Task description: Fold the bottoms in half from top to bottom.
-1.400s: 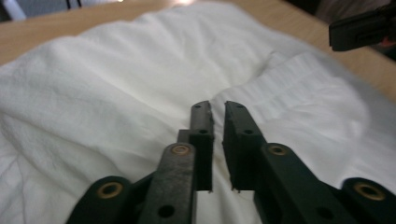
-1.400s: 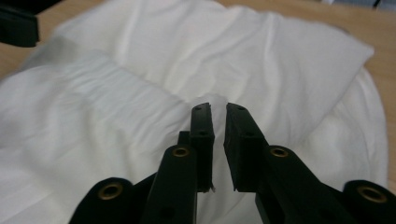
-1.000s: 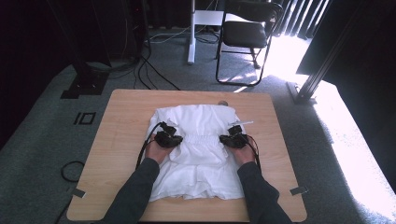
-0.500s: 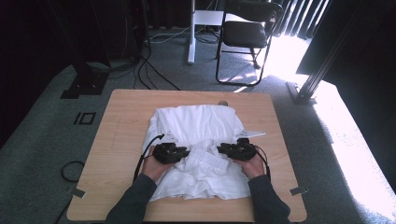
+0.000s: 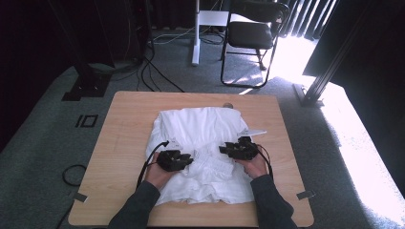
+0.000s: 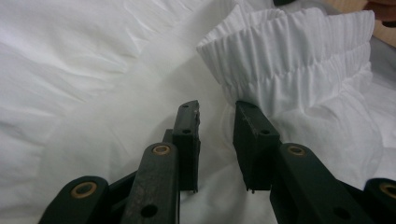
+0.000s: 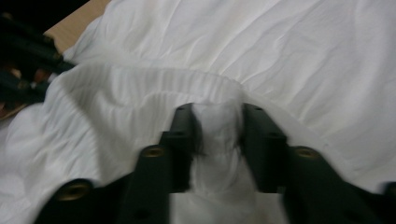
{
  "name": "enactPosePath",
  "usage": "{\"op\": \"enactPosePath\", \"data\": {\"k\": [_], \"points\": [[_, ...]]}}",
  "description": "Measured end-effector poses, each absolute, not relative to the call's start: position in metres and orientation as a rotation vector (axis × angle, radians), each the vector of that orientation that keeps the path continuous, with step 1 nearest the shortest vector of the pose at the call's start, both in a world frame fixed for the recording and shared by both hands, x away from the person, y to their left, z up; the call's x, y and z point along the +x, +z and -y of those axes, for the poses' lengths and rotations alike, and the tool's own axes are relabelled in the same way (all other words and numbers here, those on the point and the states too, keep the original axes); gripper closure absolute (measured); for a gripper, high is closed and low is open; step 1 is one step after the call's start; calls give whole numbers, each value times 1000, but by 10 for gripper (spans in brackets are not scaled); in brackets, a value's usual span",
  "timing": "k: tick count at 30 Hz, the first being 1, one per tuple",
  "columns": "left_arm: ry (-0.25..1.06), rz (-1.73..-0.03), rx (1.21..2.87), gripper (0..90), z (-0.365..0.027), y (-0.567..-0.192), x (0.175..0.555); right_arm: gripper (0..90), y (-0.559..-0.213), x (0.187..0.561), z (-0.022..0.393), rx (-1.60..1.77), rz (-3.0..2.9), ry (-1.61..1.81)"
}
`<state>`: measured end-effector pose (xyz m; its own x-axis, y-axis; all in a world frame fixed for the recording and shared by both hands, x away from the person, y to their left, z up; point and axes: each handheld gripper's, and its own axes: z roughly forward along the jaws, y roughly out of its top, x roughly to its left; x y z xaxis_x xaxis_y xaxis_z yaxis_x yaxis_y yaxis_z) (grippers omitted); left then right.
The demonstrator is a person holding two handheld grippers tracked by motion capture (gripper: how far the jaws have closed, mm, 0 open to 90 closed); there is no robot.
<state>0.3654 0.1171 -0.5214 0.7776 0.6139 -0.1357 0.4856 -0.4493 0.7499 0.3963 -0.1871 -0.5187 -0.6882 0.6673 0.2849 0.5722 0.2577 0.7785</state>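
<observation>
High view: my left gripper (image 5: 188, 160) and right gripper (image 5: 224, 150) are both over the near half of the white garment (image 5: 200, 131), which lies spread across the middle of the wooden table (image 5: 119, 124). Its bunched gathered band lies between the two tools, and the flat part runs on ahead of them toward the far edge. My left hand (image 5: 157, 172) and right hand (image 5: 253, 166) are on the cloth behind each tool. A black folding chair (image 5: 250, 36) stands on the carpet well past the table.

Left gripper view: left gripper (image 6: 217, 119) jaws stand apart, having just eased open. The white cloth shows in the gap but the pads don't press it, so it is released. The pleated elastic band (image 6: 289, 51) rises just ahead and to the right of the right-hand jaw, its lower edge just beside that jaw's tip.

Right gripper view: blurred. Right gripper (image 7: 217, 121) has a bunched fold of the garment (image 7: 299, 51) filling the gap between both jaws, with the jaws having just closed a little. It is grasping the cloth at the gathered band. A bare table corner shows far ahead to the left.
</observation>
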Motion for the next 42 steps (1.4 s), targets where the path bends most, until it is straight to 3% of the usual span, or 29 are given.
{"op": "enactPosePath", "data": {"k": [3, 12, 14, 17, 23, 30, 36, 42], "points": [[209, -816, 2139, 715, -114, -518, 372, 777, -518, 388, 193, 1142, -2415, 1460], [215, -789, 2188, 707, -91, -516, 384, 789, -506, 356, 230, 942, -2447, 1658], [200, -761, 2201, 707, -87, -519, 376, 736, -507, 353, 234, 932, -2460, 1637], [176, -723, 2208, 706, -87, -524, 362, 557, -510, 352, 238, 958, -2436, 1643], [143, -692, 2210, 682, -99, -530, 341, 526, -498, 361, 238, 1080, -2275, 1651], [120, -672, 2196, 642, -108, -531, 328, 501, -512, 358, 194, 1032, -2402, 1480], [249, -786, 2102, 607, -141, -513, 341, 501, -543, 337, 171, 883, -2609, 1169], [496, -1076, 1987, 586, -192, -505, 374, 496, -517, 364, 192, 1023, -2367, 1268]]}}
